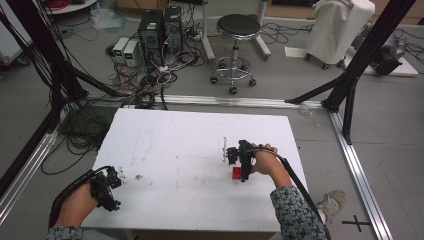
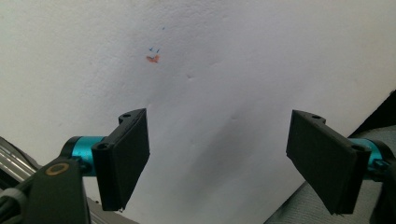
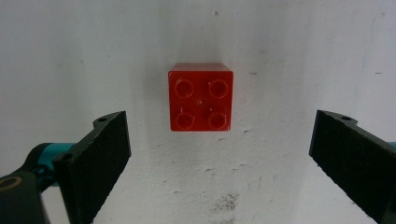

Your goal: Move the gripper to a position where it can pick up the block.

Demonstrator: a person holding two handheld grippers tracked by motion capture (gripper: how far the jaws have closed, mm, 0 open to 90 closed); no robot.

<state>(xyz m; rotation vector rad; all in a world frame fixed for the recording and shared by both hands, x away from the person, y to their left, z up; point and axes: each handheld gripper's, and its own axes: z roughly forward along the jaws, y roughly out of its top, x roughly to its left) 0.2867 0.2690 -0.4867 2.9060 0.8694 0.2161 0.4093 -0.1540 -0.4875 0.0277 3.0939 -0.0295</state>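
A red four-stud brick (image 3: 201, 97) lies studs up on the white table (image 1: 175, 135). In the high view the same red brick (image 1: 236, 173) peeks out just under my right gripper (image 1: 239, 159). In the right gripper view my right gripper (image 3: 219, 158) looks straight down with its jaws wide open, and the brick sits a little beyond the gap between them, untouched. My left gripper (image 1: 112, 186) rests near the table's front left corner. In the left gripper view my left gripper (image 2: 219, 161) is open over bare table, with nothing between its black pads (image 2: 126, 154).
A small orange and blue mark (image 2: 152, 58) spots the table ahead of the left gripper. Dark scuffs (image 1: 137, 177) lie near it. Beyond the table stand a black stool (image 1: 239, 30), computer boxes (image 1: 160, 30) and tangled cables (image 1: 145, 85). A shoe (image 1: 332, 204) shows at the right.
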